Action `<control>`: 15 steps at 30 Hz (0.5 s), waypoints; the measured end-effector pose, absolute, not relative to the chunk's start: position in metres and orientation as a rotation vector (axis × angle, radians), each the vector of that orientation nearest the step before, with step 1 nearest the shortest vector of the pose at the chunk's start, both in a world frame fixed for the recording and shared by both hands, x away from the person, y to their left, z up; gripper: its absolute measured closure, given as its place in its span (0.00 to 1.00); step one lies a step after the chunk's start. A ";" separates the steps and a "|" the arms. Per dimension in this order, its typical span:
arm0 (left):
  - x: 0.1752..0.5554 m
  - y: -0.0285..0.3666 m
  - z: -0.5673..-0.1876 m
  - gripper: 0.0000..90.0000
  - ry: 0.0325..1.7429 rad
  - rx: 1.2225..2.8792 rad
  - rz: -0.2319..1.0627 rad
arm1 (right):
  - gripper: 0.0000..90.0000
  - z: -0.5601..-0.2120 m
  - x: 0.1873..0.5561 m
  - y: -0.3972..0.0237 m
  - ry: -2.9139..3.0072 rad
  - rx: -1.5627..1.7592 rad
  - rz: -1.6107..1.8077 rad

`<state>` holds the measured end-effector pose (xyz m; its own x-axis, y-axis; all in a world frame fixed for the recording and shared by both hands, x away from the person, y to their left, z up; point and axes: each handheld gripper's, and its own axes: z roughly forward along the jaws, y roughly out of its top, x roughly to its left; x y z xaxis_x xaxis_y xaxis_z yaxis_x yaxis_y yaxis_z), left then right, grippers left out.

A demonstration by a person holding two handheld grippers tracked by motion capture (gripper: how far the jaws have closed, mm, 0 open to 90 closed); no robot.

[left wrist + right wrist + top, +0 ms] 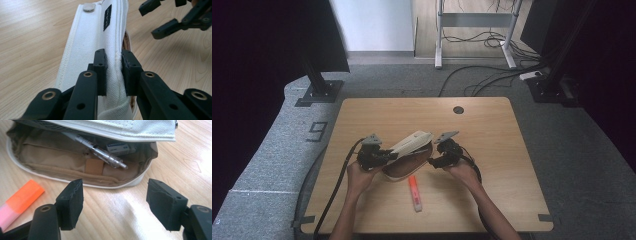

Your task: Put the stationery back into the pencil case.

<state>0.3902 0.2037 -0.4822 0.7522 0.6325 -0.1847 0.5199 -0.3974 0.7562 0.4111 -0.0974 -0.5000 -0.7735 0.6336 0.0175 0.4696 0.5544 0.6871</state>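
A white canvas pencil case (408, 155) lies open at the middle of the wooden table (492, 135). Its lid (95, 42) is lifted, and my left gripper (113, 72) is shut on the lid's edge. The tan lining (57, 152) shows inside, with a clear pen (100, 151) and a small white-and-blue eraser (121, 147) in it. My right gripper (115, 202) stands open just in front of the case's mouth, with nothing between its fingers. An orange-and-pink highlighter (414, 193) lies on the table near the case, at the lower left of the right gripper view (21, 200).
A round cable hole (458, 110) sits near the table's far edge. Beyond the table are grey carpet, black stand bases (319, 92), a white desk frame (474, 35) and loose cables. Tape marks a "9" (317, 131) on the floor at left.
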 end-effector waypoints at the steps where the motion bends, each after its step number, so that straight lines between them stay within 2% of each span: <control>1: 0.390 0.204 -0.482 0.84 0.864 2.083 0.166 | 0.31 -0.500 0.409 -0.098 2.562 0.922 1.031; 15: 0.389 0.203 -0.482 0.84 0.862 2.087 0.167 | 0.17 -0.509 0.376 -0.095 2.589 0.914 1.058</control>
<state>0.3893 0.2032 -0.4818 0.7533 0.6321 -0.1816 0.5188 -0.4013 0.7549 0.3762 -0.0945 -0.5094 -0.7893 0.6122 0.0471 0.4700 0.5532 0.6878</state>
